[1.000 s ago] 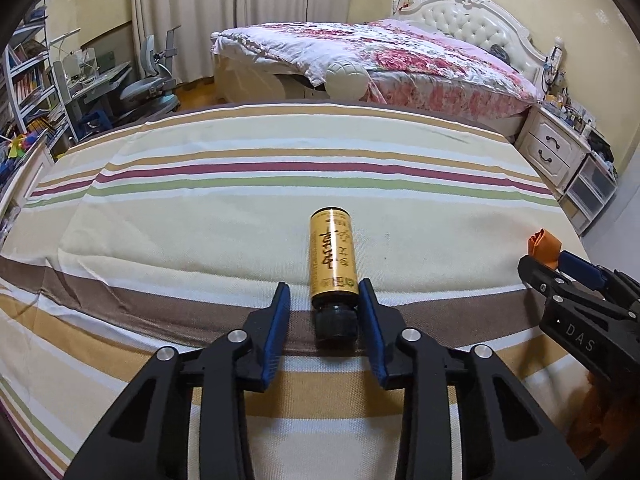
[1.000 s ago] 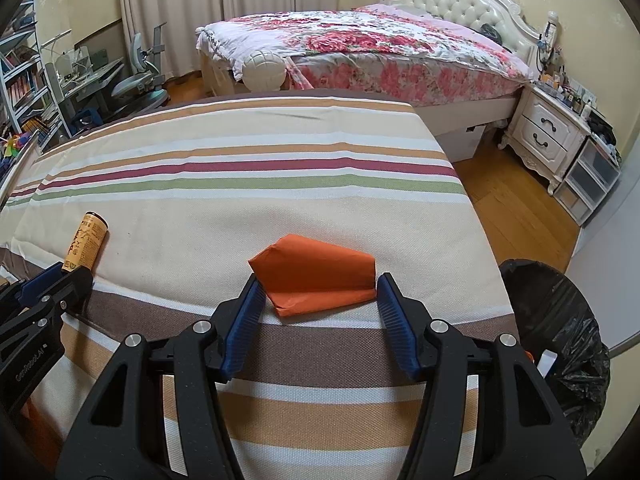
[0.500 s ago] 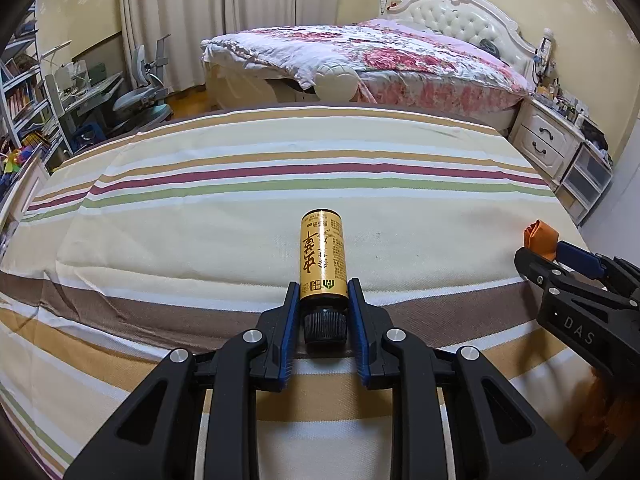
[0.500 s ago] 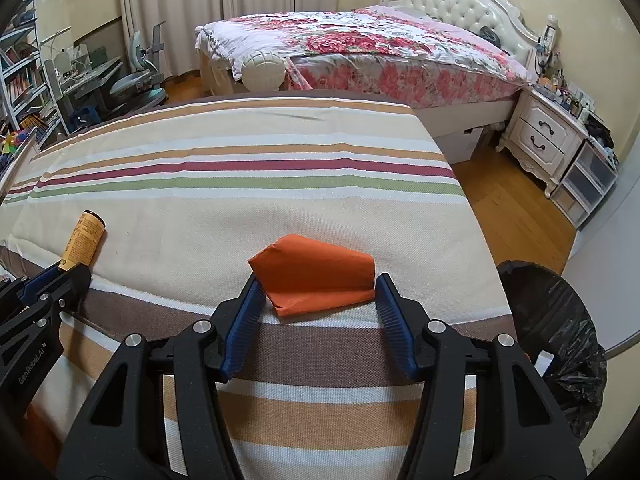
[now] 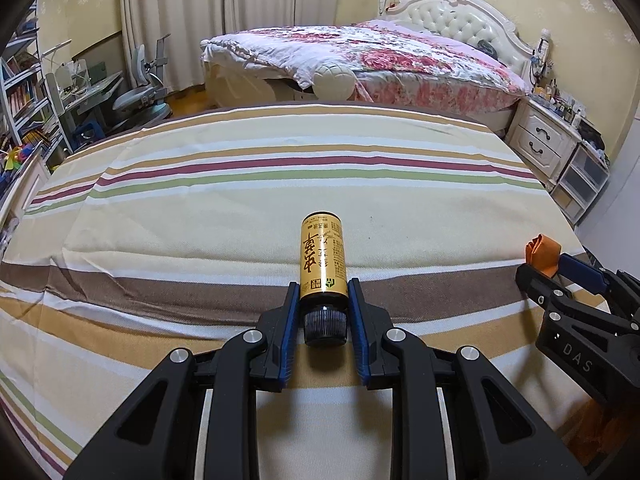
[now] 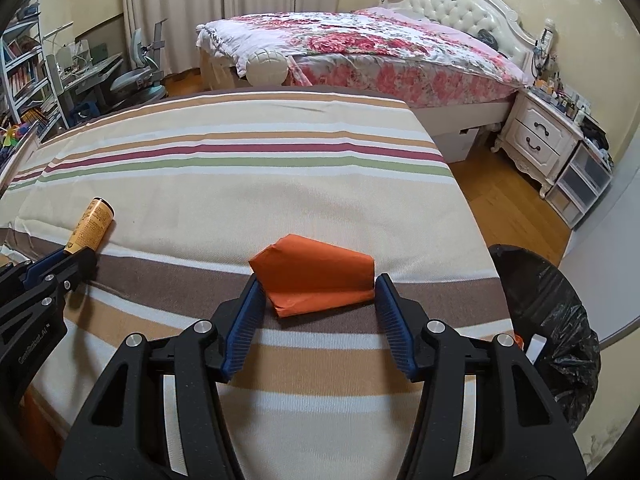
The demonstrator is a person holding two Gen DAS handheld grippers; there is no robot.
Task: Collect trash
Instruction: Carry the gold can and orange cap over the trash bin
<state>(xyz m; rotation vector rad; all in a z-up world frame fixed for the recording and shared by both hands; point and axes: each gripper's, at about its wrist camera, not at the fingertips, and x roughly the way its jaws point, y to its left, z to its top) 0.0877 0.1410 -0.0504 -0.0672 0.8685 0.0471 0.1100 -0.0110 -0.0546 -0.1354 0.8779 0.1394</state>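
Trash here means two pieces on the striped cloth (image 5: 192, 240): a small gold bottle (image 5: 322, 256) with a black cap, and a folded orange paper (image 6: 316, 280). What has changed within the last second is on the left: the left gripper (image 5: 323, 300), whose jaws stood clear on either side of the bottle's neck, has drawn them in, and the blue pads now press the lower end of the gold body just above the cap, while the bottle lies flat on the brown stripe. That piece looks secured and ready to lift. The right gripper (image 6: 318, 300) has barely narrowed; its jaws stand apart around the orange paper, touching or nearly touching its edges, not visibly squeezing. The black-lined bin (image 6: 552, 320) waits beside the table's right edge, so the paper needs a firmer close first.
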